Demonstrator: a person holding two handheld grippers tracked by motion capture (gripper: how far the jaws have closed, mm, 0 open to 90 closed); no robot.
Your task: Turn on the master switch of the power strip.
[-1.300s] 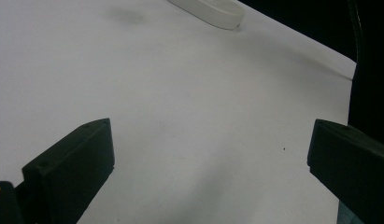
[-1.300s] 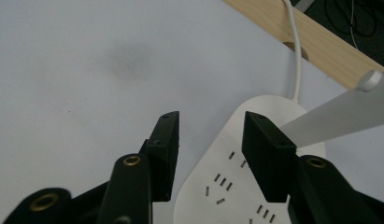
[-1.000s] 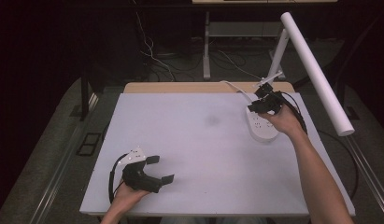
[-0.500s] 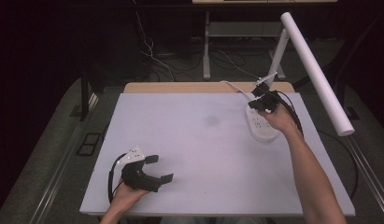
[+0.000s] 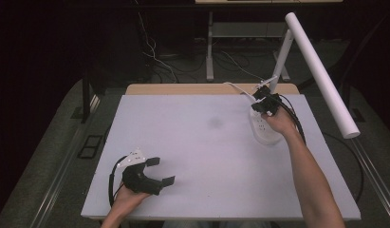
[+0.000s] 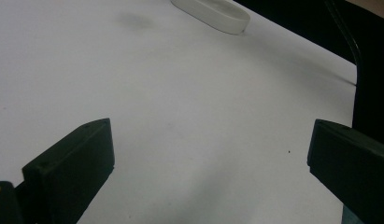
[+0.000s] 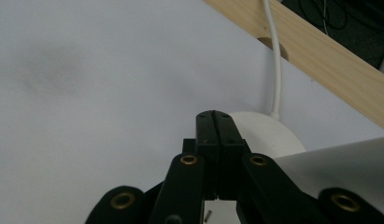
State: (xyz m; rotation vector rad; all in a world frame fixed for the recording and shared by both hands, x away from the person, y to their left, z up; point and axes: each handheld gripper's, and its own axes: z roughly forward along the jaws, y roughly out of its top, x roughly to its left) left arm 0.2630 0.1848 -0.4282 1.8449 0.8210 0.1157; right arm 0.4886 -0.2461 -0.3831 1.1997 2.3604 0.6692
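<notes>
1. The table [image 5: 207, 142] is the largest thing here: a white sheet over a wooden top, whose bare wooden edge [image 7: 320, 46] runs along the far side.
2. A white lamp [image 5: 320, 71] with a long tube-shaped head stands at the far right corner, its head slanting out over the table's right edge.
3. The person's right forearm [image 5: 311, 180] reaches in from the bottom right up to the far right part of the table.
4. The white power strip [image 5: 264, 127], an oval body with sockets on top, lies flat near the far right corner, just in front of the lamp's foot. Its white cable [image 7: 273, 60] leaves the far end and runs over the wooden edge.
5. The right gripper [image 5: 264, 102] sits over the strip's far end, tips pointing down at it. Its jaws have just been closing and now meet flat against each other, with nothing seen between them. Whether the tips touch the strip cannot be told.
6. The left gripper [image 5: 162, 171] rests on the sheet at the near left, well apart from the strip. Its jaws stand wide apart, holding nothing.
7. A faint grey smudge [image 5: 215, 123] marks the sheet near the middle.
</notes>
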